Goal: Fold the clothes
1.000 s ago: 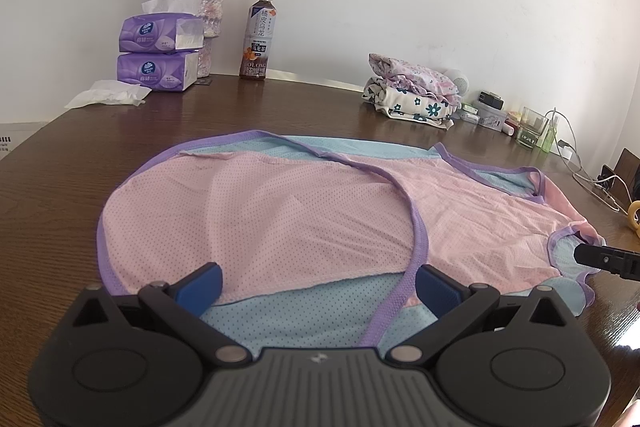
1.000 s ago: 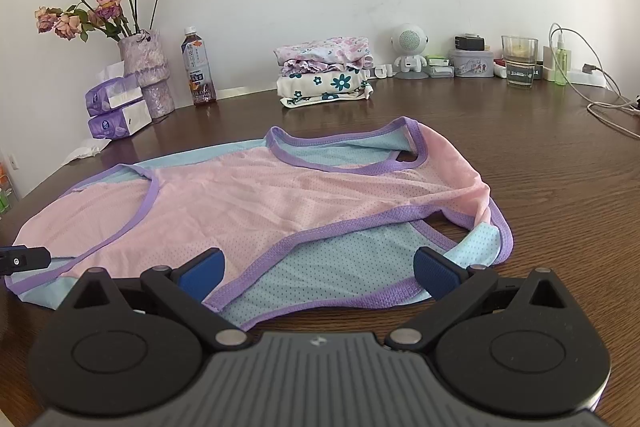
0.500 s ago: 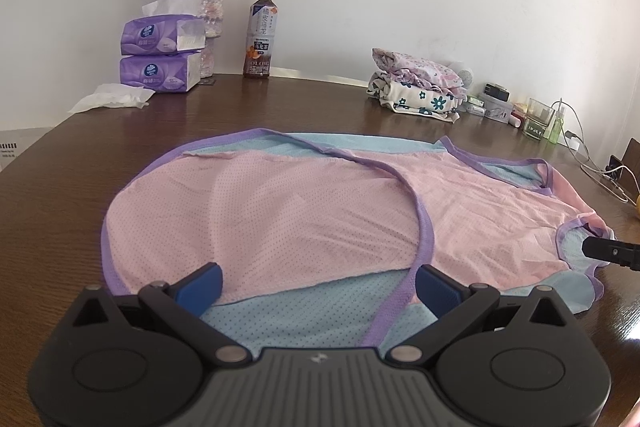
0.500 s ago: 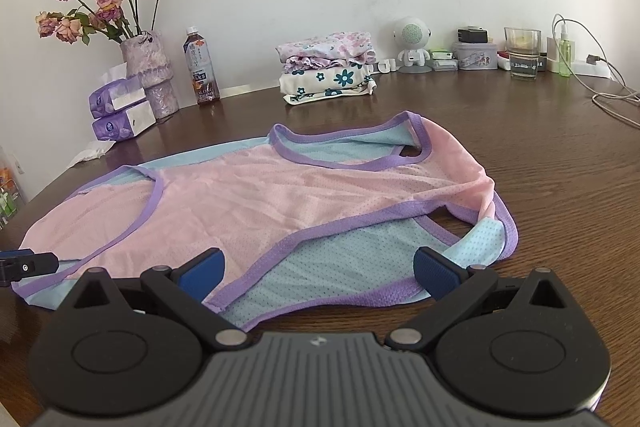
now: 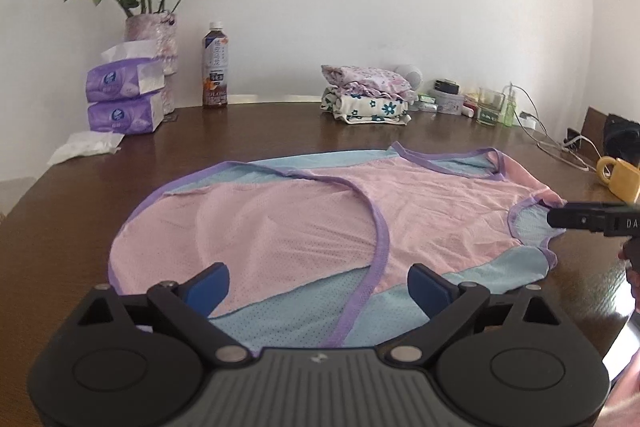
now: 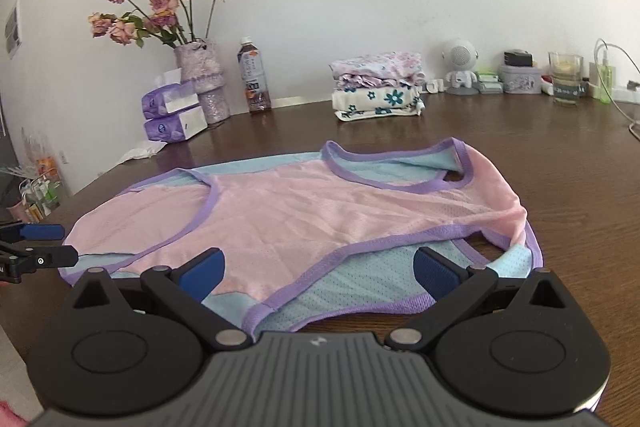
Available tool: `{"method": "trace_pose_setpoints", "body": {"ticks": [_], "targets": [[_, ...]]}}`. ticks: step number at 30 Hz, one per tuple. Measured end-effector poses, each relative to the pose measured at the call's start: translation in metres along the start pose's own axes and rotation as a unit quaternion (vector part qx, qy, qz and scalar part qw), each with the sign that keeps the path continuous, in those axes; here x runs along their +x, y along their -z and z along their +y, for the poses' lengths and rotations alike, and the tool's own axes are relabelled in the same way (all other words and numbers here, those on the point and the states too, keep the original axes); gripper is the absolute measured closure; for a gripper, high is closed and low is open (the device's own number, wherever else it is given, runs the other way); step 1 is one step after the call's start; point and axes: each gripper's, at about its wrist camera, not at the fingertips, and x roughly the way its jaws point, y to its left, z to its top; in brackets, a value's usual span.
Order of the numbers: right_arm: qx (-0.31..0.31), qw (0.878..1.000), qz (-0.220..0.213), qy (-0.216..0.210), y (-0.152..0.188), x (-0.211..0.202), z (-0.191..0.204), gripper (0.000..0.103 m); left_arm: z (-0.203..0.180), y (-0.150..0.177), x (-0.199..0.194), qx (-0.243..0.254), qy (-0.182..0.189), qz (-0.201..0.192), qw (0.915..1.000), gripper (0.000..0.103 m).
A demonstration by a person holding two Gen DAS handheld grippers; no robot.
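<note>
step: both grippers set at the near hem of the vest, fold not yet started
left gripper: jaws wide, empty, over the near edge at the vest's left half
right gripper: jaws wide, empty, over the near blue edge by the armhole end
vest place: flat on the brown table, centre, well apart from the folded pile at the wall
how: lower both together, pinch purple trim plus both layers, lift evenly, carry near edge to far edge; thin mesh, likely to slip or bunch
axis: long axis runs left-right across the table
pointing: neck and armholes to the right, hem to the left
</note>
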Motion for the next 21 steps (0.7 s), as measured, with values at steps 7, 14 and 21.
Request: {"method": "trace_pose_setpoints", "body": {"ticks": [7,14,21], "targets": [[-0.153,0.987,0.04,-0.022,-0.007,0.001,0.027,0.001,-0.022,0.004,-0.001,0.087,0.014,0.025,0.9958,0.018],[-0.186,0.978,0.086,-0.029,-0.012,0.014,0.037,0.001,-0.03,0.006,0.008,0.121,0.04,0.053,0.9905,0.018],[-0.149,0.984,0.1,-0.022,0.0,0.018,0.042,0.001,-0.03,0.004,0.011,0.104,0.009,0.056,0.993,0.018]]}}
